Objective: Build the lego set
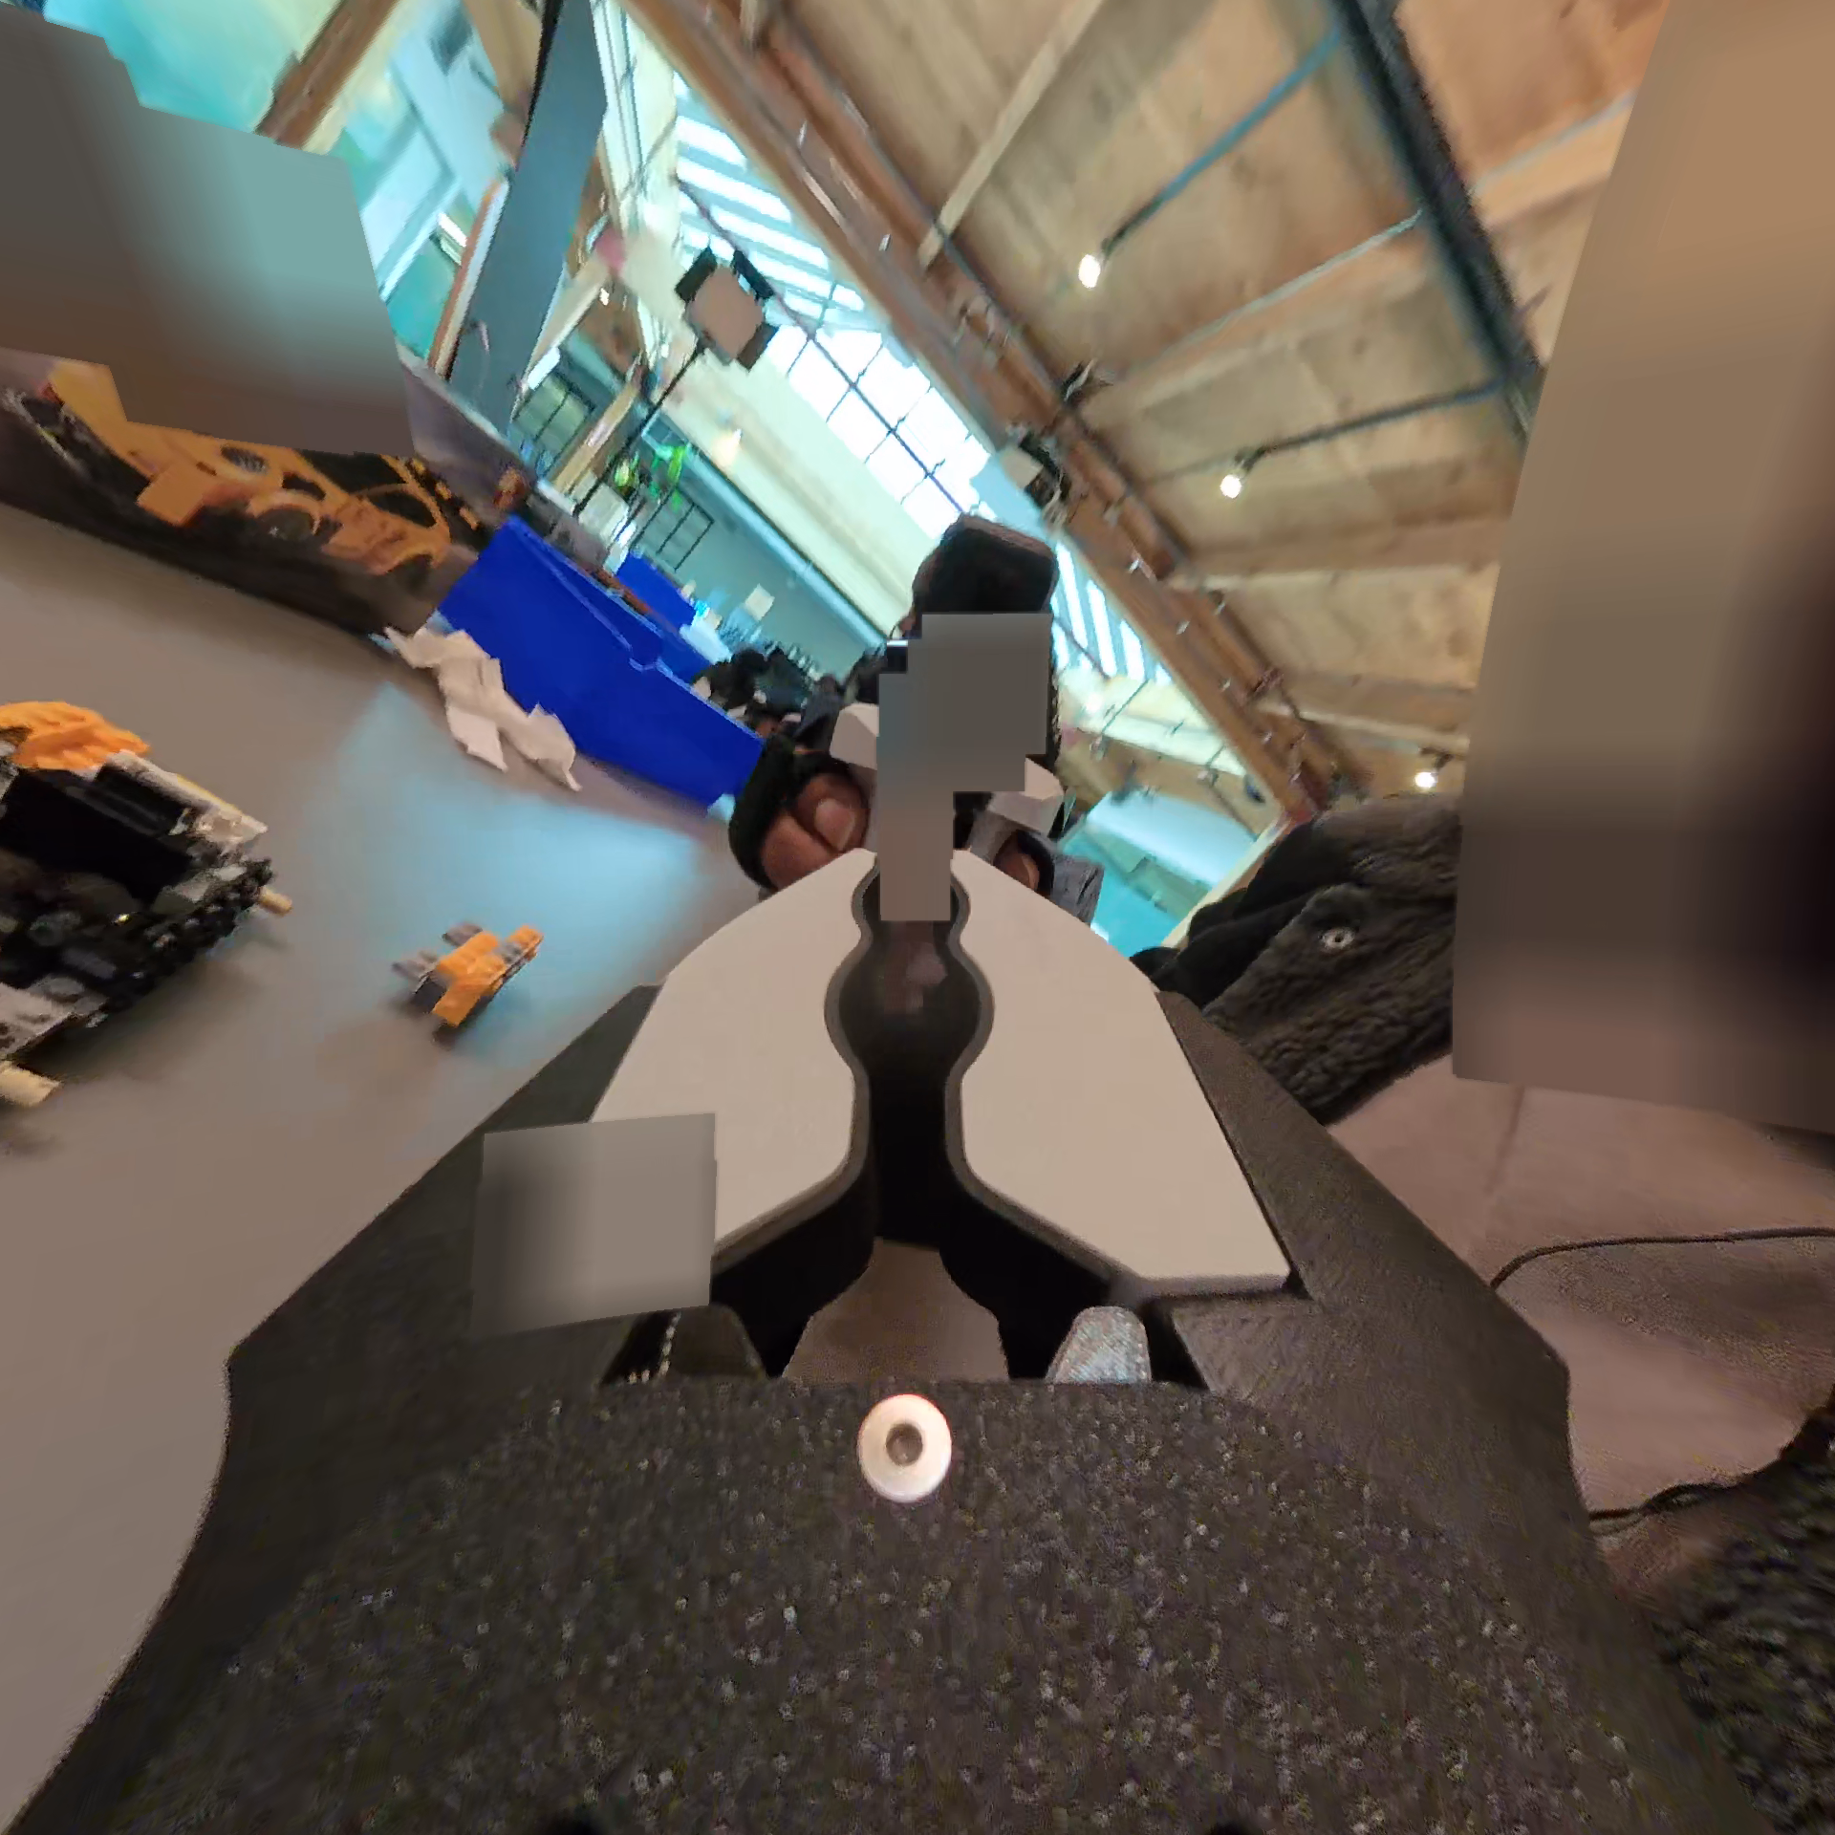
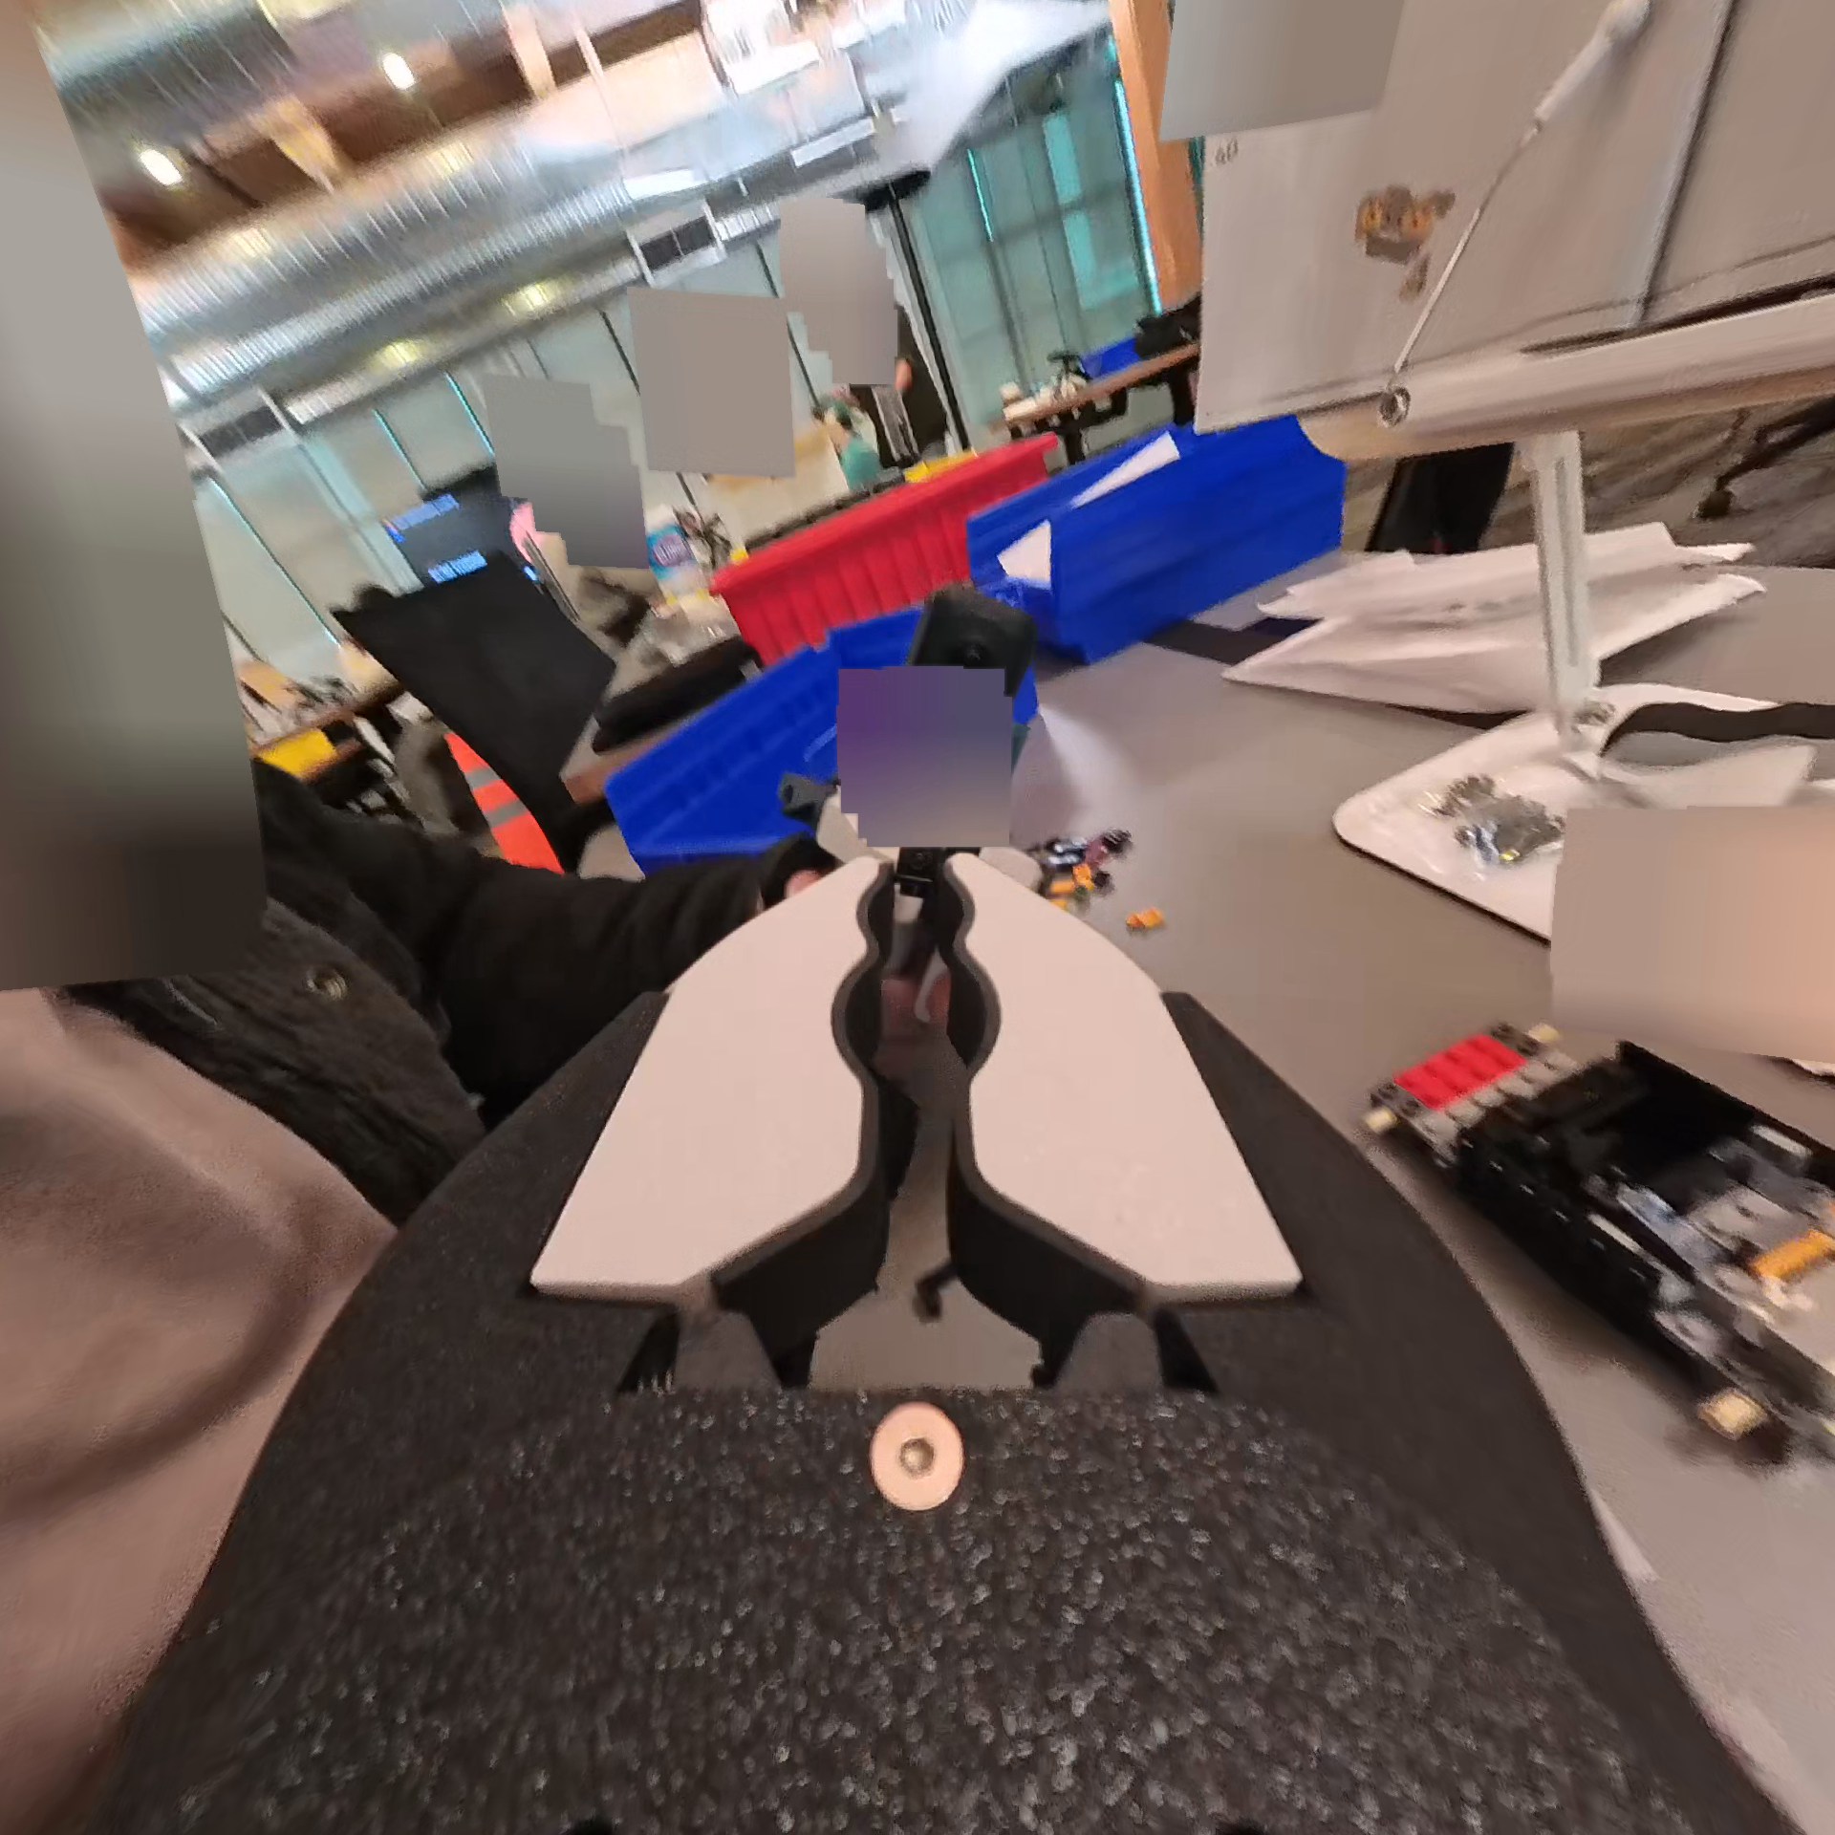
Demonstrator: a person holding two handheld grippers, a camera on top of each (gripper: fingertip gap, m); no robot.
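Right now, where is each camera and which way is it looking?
Left wrist view: sits on the left gripper, tilted up over the grey table; gloved hand ahead.
Right wrist view: sits on the right gripper, facing the blue bins; dark sleeve shows.
Both show the black lego model; the grippers face each other.

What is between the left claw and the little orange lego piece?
Nothing visible. The little orange lego piece lies alone on the bare grey table, left of the left claw, whose tips are nearly closed.
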